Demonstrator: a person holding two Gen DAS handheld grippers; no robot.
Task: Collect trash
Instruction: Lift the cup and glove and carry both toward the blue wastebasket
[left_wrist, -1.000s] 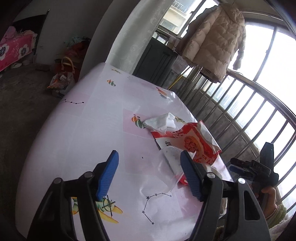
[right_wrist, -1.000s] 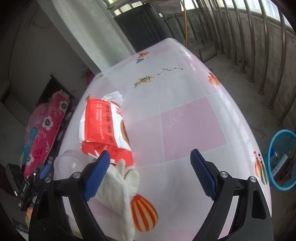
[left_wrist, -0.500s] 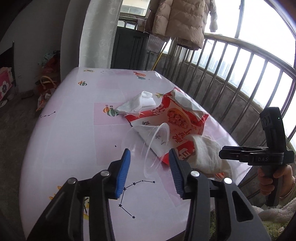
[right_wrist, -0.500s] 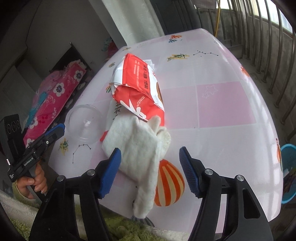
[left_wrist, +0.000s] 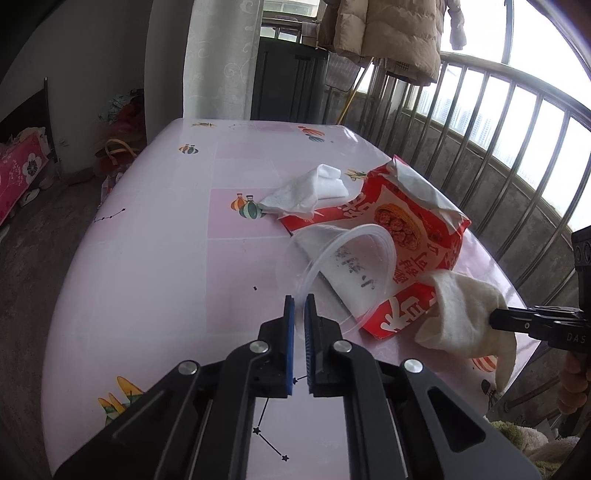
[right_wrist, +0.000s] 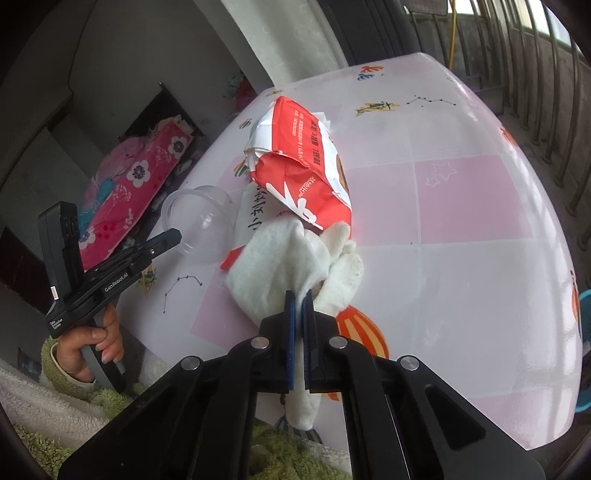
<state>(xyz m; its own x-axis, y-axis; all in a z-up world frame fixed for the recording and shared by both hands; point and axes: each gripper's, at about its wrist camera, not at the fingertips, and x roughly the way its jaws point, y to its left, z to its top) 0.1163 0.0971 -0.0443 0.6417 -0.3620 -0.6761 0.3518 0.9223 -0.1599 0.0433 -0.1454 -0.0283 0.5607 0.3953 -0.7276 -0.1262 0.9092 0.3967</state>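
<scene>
Clear plastic cup (left_wrist: 343, 273) rim pinched in left jaws; right jaws pinch white cloth (right_wrist: 295, 266).

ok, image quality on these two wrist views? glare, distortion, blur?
Left wrist: window behind the railing is blown out; strong fisheye bending; clear plastic lid is low-contrast but sharp. Right wrist: even, soft light, mild sheen on the tablecloth; dark vignetted corners; no motion blur, white cloth crisp.

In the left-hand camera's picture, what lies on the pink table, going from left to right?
Crumpled white tissue → clear plastic cup, its rim pinched by the left gripper → red snack bag → cream cloth held by the right gripper.
</scene>
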